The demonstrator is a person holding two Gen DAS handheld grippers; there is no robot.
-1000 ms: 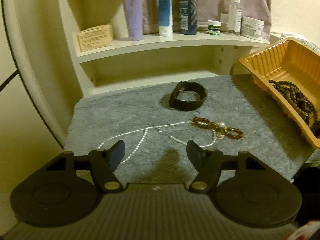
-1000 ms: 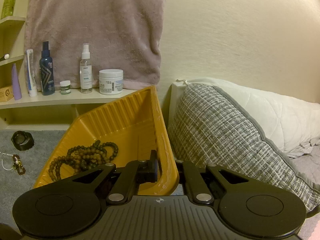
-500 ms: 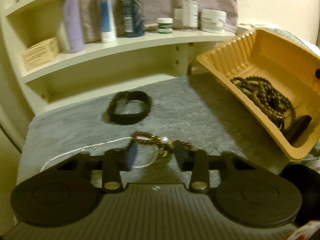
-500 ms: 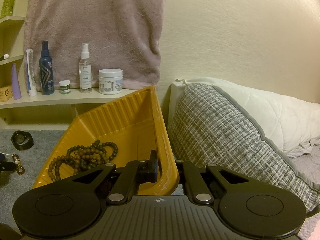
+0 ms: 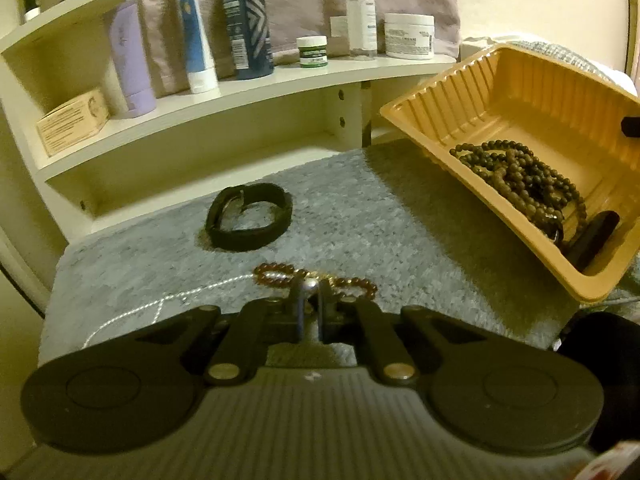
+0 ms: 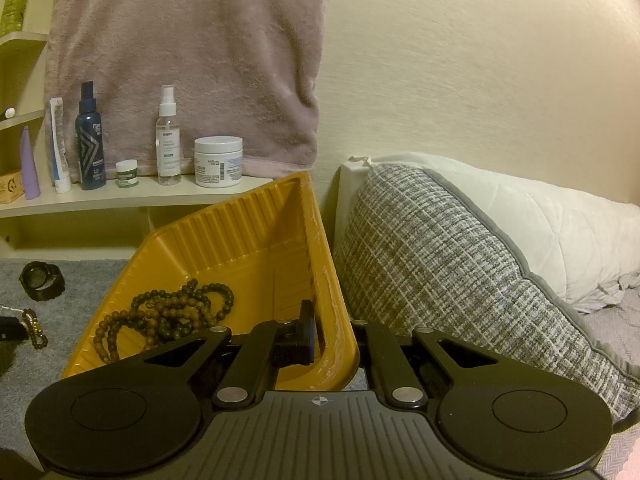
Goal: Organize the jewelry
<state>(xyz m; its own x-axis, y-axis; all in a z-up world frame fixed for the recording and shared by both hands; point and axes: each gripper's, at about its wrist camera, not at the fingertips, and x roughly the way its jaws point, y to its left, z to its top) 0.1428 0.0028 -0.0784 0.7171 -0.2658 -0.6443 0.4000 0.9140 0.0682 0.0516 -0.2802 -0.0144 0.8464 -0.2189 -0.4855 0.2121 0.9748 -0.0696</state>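
the brown bead bracelet (image 5: 316, 278) lies on the grey mat (image 5: 380, 220), and your left gripper (image 5: 310, 300) has just closed its jaws on its middle, a loop showing to each side. a pearl strand (image 5: 160, 306) trails left. your right gripper (image 6: 334, 336) is clamped on the rim of the tilted yellow tray (image 6: 248, 240), which holds dark beads (image 6: 168, 316). a black band (image 5: 248, 216) lies farther back, before the shelf (image 5: 240, 92).
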